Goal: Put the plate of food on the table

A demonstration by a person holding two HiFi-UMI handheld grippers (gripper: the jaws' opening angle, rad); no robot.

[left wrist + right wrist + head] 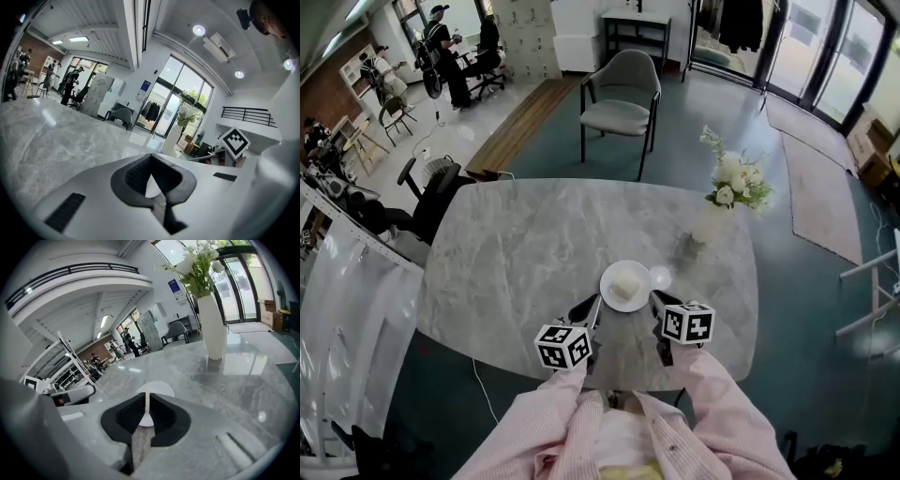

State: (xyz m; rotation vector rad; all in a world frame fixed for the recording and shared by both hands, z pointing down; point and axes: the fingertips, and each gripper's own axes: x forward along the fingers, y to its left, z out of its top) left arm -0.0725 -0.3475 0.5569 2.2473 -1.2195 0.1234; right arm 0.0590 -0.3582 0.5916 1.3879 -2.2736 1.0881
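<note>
Pink sleeves [712, 412] are seen lowest in the head view. Ahead of them the left gripper [589, 307] and the right gripper [661, 302] are held low over the near part of the table [516, 253]. The plate of food [625, 285] is set on the marble between their tips, close to the near edge. Broad bare stone is seen to its left and beyond it.

The left jaws are seen closed to a point, with only a small white notch above where the pads meet, and nothing is gripped. The right jaws are drawn in to a thin slit and are likewise empty. Whether either tip touches the plate's rim cannot be told, nor can the pale food be made out.

A small white dish [660, 277] lies just beside the plate's right rim. A vase of white flowers [712, 220] is stood farther off on that side. A grey chair [619, 94] is placed past the far edge.
</note>
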